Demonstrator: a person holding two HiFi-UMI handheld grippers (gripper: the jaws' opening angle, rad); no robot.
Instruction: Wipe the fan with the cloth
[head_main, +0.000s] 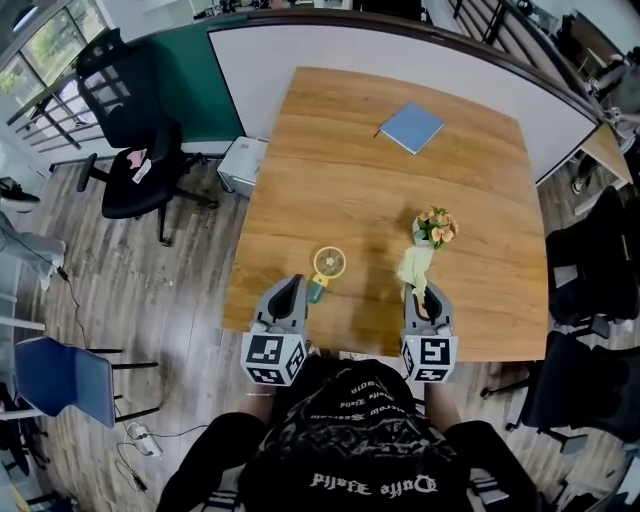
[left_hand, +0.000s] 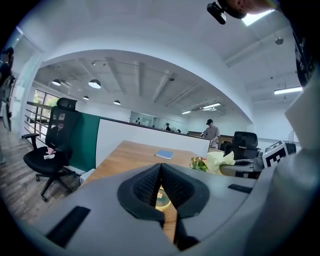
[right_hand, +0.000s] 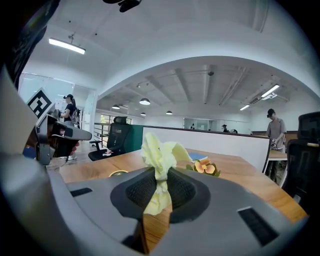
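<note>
The only print I can find is the black-and-white square markers on each gripper's cube and a line of pale gothic lettering on the person's black shirt (head_main: 345, 440). The lettering sits upside down at the bottom of the head view, too small for me to read.

The small yellow round-headed fan with a teal handle (head_main: 328, 263) lies on the light wooden tabletop (head_main: 400, 190), close to its near edge. The left gripper (head_main: 297, 286) has its tips just beside that handle, on its left. In the left gripper view the fan's grille shows beyond the jaws, low in the slit between the pads. Those jaws are closed, tip against tip. As far as I can tell nothing is pinched between them, though the head view is too small to rule out a touch on the handle.

The right gripper (head_main: 420, 293) has its jaws clamped on the crumpled pale yellow cloth (right_hand: 159, 150), which bunches above the pads and hangs below them. The cloth is held to the right of the fan, apart from it, on the near side of a small pot of orange flowers (head_main: 436, 226).

Both grippers reach out side by side from the near edge, pointing away from the person and dipping slightly, marker cubes turned up to the head camera. A flat blue notebook (head_main: 412, 127) lies at the far side.
</note>
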